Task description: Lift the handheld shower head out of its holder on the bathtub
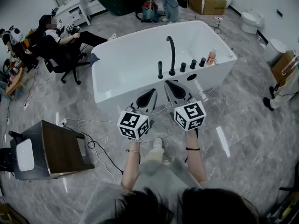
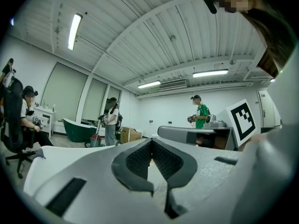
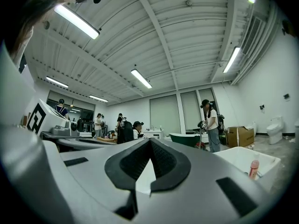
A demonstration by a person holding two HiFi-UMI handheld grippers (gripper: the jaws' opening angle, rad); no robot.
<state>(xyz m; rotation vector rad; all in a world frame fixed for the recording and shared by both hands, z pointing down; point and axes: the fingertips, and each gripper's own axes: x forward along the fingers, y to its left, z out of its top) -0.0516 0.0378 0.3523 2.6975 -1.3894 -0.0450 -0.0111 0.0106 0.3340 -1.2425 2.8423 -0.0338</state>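
Note:
A white bathtub (image 1: 117, 85) stands on the grey floor ahead of me. On its near rim a black curved faucet (image 1: 171, 55) rises, with black knobs (image 1: 192, 64) to its right. To the faucet's left a slim black handheld shower head (image 1: 160, 70) stands upright in its holder. My left gripper (image 1: 153, 92) and right gripper (image 1: 167, 83) hover side by side just short of the rim, below the faucet, touching nothing. Both are shut and empty: the left gripper's (image 2: 150, 146) pads meet, and so do the right gripper's (image 3: 149, 143).
An orange bottle (image 1: 211, 57) stands on the tub's right corner. A dark cabinet (image 1: 56, 148) and a floor cable (image 1: 100, 148) lie at the left. A seated person (image 1: 56, 36) is at the far left; others stand at the back. White toilets (image 1: 250, 20) are at the right.

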